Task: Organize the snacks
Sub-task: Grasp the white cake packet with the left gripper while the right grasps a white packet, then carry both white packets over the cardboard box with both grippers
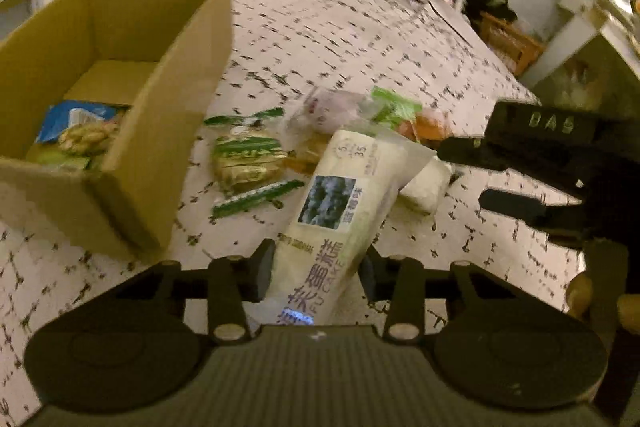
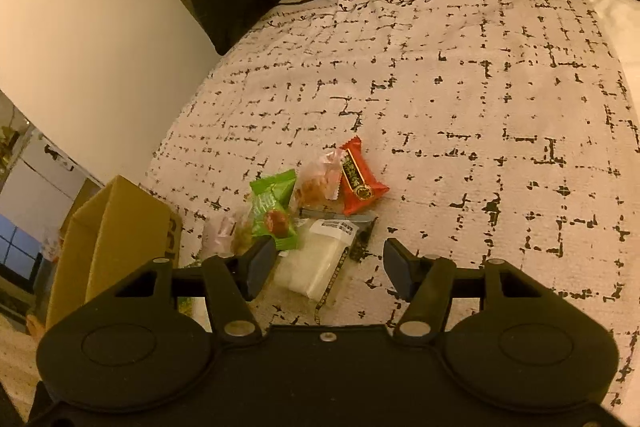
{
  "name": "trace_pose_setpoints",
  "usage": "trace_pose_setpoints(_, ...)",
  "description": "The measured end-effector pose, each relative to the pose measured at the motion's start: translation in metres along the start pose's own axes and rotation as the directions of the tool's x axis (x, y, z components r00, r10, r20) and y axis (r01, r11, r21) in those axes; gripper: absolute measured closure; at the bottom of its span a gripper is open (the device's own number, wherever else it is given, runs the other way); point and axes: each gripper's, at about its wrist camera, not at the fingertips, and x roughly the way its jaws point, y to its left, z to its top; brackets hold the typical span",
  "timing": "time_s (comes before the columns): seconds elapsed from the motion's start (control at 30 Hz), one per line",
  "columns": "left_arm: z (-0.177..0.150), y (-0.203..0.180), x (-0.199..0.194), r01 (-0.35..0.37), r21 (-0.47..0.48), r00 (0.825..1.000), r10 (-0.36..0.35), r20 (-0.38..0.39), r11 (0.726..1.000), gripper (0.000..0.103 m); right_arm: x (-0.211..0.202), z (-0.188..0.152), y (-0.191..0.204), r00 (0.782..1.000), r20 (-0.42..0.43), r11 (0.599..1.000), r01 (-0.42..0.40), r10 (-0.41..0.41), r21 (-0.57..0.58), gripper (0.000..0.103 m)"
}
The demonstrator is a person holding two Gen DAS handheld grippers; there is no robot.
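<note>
The left gripper (image 1: 314,269) angles down over the bed (image 1: 360,39), its fingers (image 1: 264,267) clamped on a long white cake packet (image 1: 340,211). The right gripper (image 2: 330,267) also tilts downward, fingers (image 2: 260,263) apart and empty above a flat white packet (image 2: 316,263). The patterned bedspread carries a loose heap of snacks (image 2: 320,191). A cardboard box (image 1: 168,107) at the left holds a blue packet (image 1: 76,119) and several others.

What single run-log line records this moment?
left hand-held gripper: closing around white cake packet | right hand-held gripper: open, empty, over snacks | cardboard box: holds some snacks
</note>
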Motion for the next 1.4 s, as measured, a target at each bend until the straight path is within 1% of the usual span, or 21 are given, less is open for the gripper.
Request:
trace_pose_setpoints(0.1,-0.001,0.005,-0.007,0.012,-0.033,1.0,-0.012,-0.009,0.999,0.062,0.009,-0.004,0.006,0.999,-0.026,0.998,0.02,-0.021,-0.055,0.043)
trace_pose_setpoints(0.17,-0.002,0.003,-0.012,0.007,-0.017,1.0,-0.007,0.003,1.0,0.062,0.017,-0.006,0.01,0.998,-0.036,0.995,0.039,-0.042,-0.089,0.043)
trace_pose_setpoints(0.3,-0.002,0.008,-0.017,0.016,-0.045,1.0,-0.016,-0.002,0.999,0.064,0.026,-0.008,0.021,0.999,-0.025,0.989,0.038,-0.042,-0.143,0.045)
trace_pose_setpoints(0.37,-0.002,0.011,-0.018,0.012,-0.061,1.0,-0.012,-0.001,0.998,0.065,0.032,-0.011,0.027,0.998,-0.018,0.983,0.061,-0.065,-0.176,0.049)
trace_pose_setpoints(0.43,-0.002,0.013,-0.018,0.006,-0.075,1.0,-0.006,0.003,0.997,0.065,0.035,-0.013,0.032,0.997,0.0,0.972,0.082,-0.084,-0.22,0.049)
trace_pose_setpoints(0.5,-0.002,0.015,-0.019,0.002,-0.088,1.0,-0.002,0.009,0.996,0.065,0.037,-0.014,0.034,0.996,0.007,0.968,0.087,-0.087,-0.237,0.049)
trace_pose_setpoints(0.6,-0.002,0.018,-0.018,-0.001,-0.113,1.0,0.001,0.006,0.994,0.065,0.036,-0.014,0.031,0.997,0.011,0.967,0.075,-0.074,-0.245,0.053)
trace_pose_setpoints(0.67,-0.002,0.019,-0.016,0.003,-0.121,1.0,-0.003,-0.002,0.993,0.065,0.033,-0.015,0.03,0.997,0.008,0.966,0.07,-0.07,-0.249,0.059)
trace_pose_setpoints(0.97,-0.005,0.017,-0.025,0.014,-0.112,1.0,-0.014,0.007,0.994,0.065,0.01,-0.025,0.024,0.998,0.001,0.97,0.066,-0.068,-0.233,0.072)
trace_pose_setpoints(1.07,-0.005,0.013,-0.032,0.026,-0.098,0.999,-0.024,0.023,0.995,0.065,0.0,-0.029,0.024,0.998,0.009,0.971,0.062,-0.062,-0.233,0.075)
trace_pose_setpoints(1.17,-0.004,0.011,-0.04,0.034,-0.094,0.999,-0.031,0.038,0.995,0.065,-0.011,-0.029,0.023,0.999,0.026,0.975,0.049,-0.045,-0.216,0.077)
trace_pose_setpoints(1.27,-0.002,0.012,-0.049,0.043,-0.099,0.998,-0.038,0.053,0.994,0.065,-0.023,-0.029,0.025,0.997,0.062,0.973,0.056,-0.043,-0.225,0.078)
trace_pose_setpoints(1.4,0.0,0.013,-0.063,0.044,-0.097,0.997,-0.036,0.075,0.994,0.065,-0.035,-0.032,0.022,0.998,0.07,0.983,0.016,-0.003,-0.181,0.079)
